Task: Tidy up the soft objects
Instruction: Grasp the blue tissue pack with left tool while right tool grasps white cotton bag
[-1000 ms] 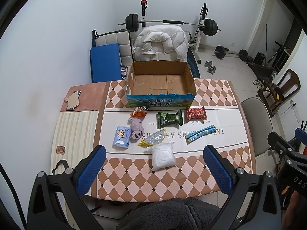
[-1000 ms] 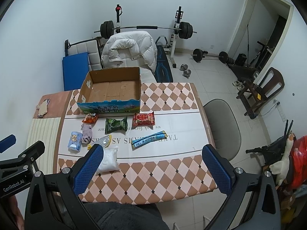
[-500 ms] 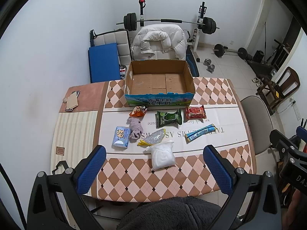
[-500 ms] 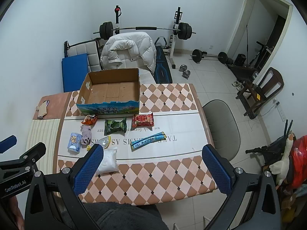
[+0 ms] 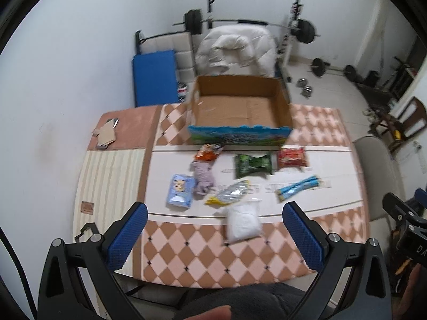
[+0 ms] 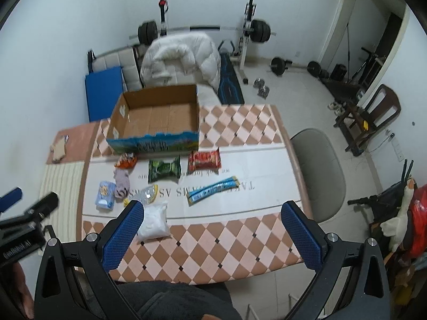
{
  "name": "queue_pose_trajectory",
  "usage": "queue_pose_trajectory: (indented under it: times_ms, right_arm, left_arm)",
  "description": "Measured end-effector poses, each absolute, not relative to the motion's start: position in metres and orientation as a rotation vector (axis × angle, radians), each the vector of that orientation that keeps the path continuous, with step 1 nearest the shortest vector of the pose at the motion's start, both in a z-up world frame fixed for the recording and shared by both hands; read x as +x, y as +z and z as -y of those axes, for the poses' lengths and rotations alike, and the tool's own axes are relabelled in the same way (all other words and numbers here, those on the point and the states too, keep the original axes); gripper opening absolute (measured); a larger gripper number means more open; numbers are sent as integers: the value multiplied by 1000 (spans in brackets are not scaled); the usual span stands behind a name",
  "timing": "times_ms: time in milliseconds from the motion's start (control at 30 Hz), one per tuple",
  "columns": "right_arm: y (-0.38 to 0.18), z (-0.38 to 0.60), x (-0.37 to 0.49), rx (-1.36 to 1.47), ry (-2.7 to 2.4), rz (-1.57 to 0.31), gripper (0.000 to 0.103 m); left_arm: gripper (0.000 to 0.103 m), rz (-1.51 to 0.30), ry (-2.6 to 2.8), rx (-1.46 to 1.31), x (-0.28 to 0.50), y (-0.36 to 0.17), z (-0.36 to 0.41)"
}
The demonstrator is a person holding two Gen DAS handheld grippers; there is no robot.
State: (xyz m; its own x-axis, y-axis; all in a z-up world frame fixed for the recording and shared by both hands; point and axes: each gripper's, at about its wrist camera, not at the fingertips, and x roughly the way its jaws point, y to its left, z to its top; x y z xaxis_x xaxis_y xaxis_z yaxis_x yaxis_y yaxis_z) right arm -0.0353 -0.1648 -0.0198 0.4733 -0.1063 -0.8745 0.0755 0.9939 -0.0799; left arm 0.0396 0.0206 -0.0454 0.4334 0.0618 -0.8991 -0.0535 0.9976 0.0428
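Both grippers have dipped toward the table, left gripper (image 5: 213, 233) and right gripper (image 6: 212, 232) spread, holding nothing. Nearest, before the empty cardboard box (image 5: 237, 106), lies the white pouch (image 5: 242, 223); pinch it mid-body, gently.

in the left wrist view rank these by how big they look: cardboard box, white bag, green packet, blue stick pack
1. cardboard box, by far the largest
2. white bag, though it lies nearest the camera, which inflates it
3. green packet
4. blue stick pack, about as long as the green packet but much thinner
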Motion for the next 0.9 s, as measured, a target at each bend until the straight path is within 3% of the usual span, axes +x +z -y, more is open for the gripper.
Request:
queue_pose_trajectory:
  times_ms: [300,500,767,900]
  right_arm:
    - [-196,122,43,-12,-13,-1378,103]
    - [-313,81,70,4,32,-1576,103]
    - [-387,34,83,-46,35,-1705,103]
    - [-406,23,87,-80,15,-1731,103]
  left_arm:
    - [103,-1383,235,-30,102,-189,-119]
    - [103,-1520,165,46,153,-278,-130]
    - [103,-1685,64,105,198,-370,-129]
    - [103,-1723,52,102,206,-391,-136]
